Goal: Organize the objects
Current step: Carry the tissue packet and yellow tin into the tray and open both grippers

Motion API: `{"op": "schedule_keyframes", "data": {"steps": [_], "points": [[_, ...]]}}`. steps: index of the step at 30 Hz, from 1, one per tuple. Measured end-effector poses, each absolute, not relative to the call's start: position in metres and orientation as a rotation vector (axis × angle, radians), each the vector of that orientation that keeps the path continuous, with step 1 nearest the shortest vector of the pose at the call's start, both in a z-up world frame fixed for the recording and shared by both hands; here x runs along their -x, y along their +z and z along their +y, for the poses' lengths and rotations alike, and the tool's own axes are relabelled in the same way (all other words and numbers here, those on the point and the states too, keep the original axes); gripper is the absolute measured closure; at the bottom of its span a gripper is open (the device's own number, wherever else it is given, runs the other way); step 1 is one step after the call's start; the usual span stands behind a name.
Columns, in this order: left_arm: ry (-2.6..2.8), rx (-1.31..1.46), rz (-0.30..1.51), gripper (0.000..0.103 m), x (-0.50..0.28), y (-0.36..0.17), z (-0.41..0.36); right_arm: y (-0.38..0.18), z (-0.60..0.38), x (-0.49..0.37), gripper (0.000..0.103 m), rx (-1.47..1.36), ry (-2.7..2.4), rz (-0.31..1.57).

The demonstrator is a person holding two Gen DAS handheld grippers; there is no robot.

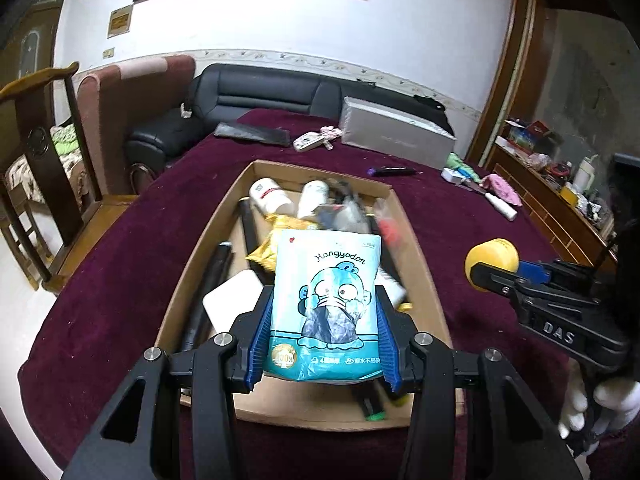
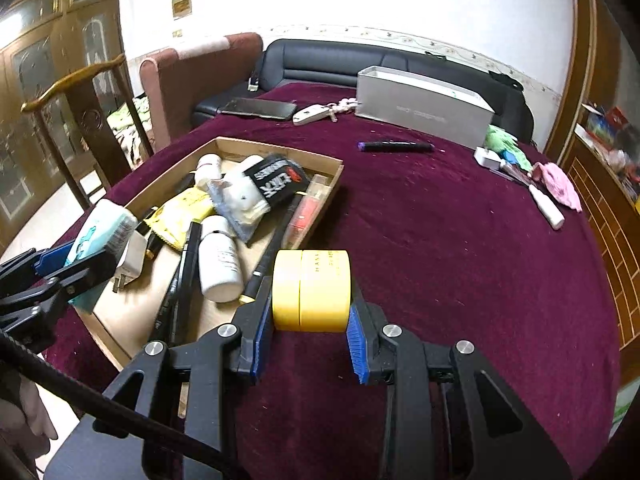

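Observation:
My left gripper (image 1: 322,320) is shut on a light-blue Hangyodon tissue pack (image 1: 326,300) and holds it above the cardboard box (image 1: 420,264). The box holds white bottles (image 1: 269,196), a yellow sachet (image 1: 266,254), a white charger (image 1: 230,306), black pens and a black-and-white pouch (image 2: 276,180). My right gripper (image 2: 310,320) is shut on a yellow round jar (image 2: 312,290), over the maroon cloth just right of the box (image 2: 320,160). The jar also shows in the left wrist view (image 1: 490,258), and the tissue pack in the right wrist view (image 2: 102,232).
On the maroon tablecloth (image 2: 440,240) behind the box lie a grey box (image 2: 424,106), a black pen (image 2: 394,146), a black case (image 2: 258,109), a white key fob (image 2: 314,114), a pink cloth (image 2: 558,184) and a white tube (image 2: 546,206). Sofas and a wooden chair (image 1: 36,152) stand around.

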State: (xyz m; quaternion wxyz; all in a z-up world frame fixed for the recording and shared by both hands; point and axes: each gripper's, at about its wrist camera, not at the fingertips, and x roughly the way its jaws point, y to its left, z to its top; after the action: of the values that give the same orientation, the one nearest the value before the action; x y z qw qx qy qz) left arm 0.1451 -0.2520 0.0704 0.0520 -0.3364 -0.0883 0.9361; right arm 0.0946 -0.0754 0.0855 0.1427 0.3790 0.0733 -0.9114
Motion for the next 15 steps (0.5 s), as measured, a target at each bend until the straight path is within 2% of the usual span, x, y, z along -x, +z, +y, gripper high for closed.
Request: {"op": "schedule_keyframes", "data": {"steps": [15], "points": [[2.877, 1.114, -0.339, 0.061, -0.121, 0.045, -0.285, 0.063, -0.139, -0.084, 0.073, -1.105, -2.525, 0.355]]}}
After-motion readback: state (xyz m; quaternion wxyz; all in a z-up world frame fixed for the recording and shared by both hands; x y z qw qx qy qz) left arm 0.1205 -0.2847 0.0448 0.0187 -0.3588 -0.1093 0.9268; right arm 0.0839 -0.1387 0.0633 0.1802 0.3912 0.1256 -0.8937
